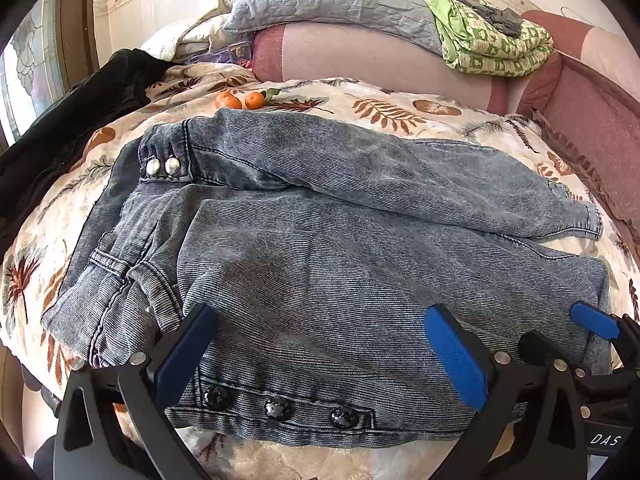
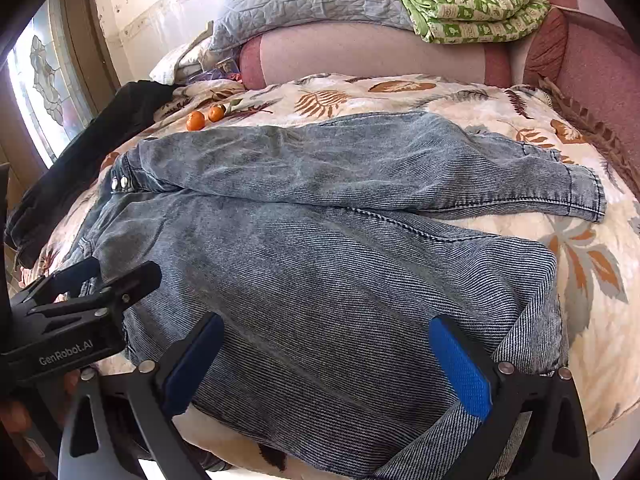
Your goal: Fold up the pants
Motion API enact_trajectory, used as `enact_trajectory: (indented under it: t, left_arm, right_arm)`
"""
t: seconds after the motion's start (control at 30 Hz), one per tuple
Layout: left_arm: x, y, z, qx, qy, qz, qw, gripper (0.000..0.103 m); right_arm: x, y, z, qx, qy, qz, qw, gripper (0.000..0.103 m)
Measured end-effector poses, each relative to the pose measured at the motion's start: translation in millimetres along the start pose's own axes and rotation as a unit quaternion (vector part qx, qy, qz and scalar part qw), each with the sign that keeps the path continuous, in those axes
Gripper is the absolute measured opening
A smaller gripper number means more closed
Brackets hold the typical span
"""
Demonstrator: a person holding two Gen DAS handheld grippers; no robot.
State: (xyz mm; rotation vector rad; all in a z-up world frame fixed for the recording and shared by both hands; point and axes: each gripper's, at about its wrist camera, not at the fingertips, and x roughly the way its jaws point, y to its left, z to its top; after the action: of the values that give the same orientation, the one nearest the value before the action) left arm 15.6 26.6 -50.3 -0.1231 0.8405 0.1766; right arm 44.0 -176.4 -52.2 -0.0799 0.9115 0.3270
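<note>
Pants [image 1: 320, 216] are being kept spread across the leaf-print bedcover [image 2: 592, 280], legs apart. Left gripper [image 1: 320, 352] and right gripper [image 2: 326, 364] are being held released over the near leg. Denim could be bunched unevenly; two oranges [image 1: 240, 100] risk being disturbed.

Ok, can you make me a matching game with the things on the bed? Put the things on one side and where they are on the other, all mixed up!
Things:
1. jeans
2. oranges
3. green blanket
4. black clothes

Places:
A. folded on top of the pink bolster
B. spread flat across the leafy bedspread
C. heaped at the bed's left edge by the window
D. just beyond the jeans' waistband

Pairs: 1-B, 2-D, 3-A, 4-C
</note>
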Motion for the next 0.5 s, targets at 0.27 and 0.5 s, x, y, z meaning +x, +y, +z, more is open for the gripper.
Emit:
enact_trajectory:
  t: [0.27, 0.5]
  left_arm:
    - [-2.6, 2.2, -0.5, -0.002, -0.003, -0.001, 1.0, 0.103]
    - [-3.8, 3.3, 0.4, -0.003, -0.003, -0.002, 1.0, 0.103]
  right_arm:
    - [-5.9, -0.2, 1.3, 0.0, -0.018, -0.005, 1.0, 0.103]
    - [-9.0, -1.4, 1.3, -0.001, -0.022, -0.006, 1.0, 0.103]
